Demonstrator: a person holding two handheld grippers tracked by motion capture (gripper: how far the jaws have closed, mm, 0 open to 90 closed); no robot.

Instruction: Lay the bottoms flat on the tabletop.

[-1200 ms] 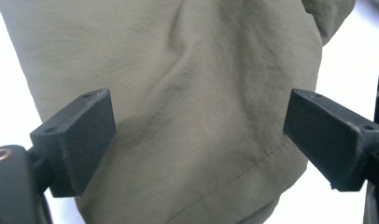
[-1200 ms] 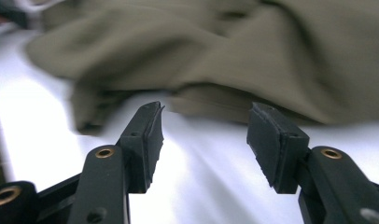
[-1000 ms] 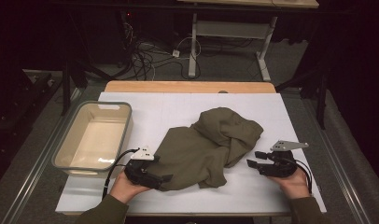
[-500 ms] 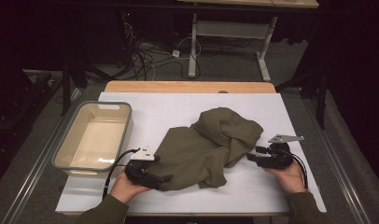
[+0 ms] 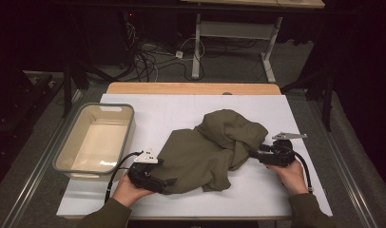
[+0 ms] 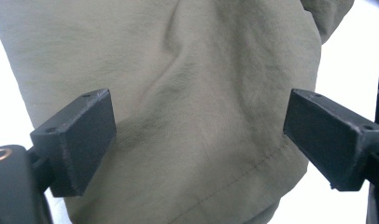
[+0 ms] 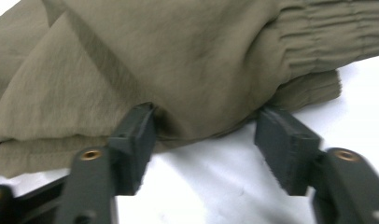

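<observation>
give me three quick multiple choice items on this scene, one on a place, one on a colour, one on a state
1. Where does the bin stand?
A. left of the garment
B. right of the garment
C. on top of the garment

2. What colour is the garment?
A. bright red
B. olive green
C. white

3. How do the jaws of the right claw stand?
A. shut tight on the bin's rim
B. apart, at the garment's edge
C. shut flat with nothing near

Answers:
1. A, in the high view the bin sits toward the table's left side and the cloth lies at the middle.
2. B, the cloth is olive green in all three views.
3. B, the right gripper view shows a wide gap between the jaws, with the cloth's edge just ahead of them.
</observation>
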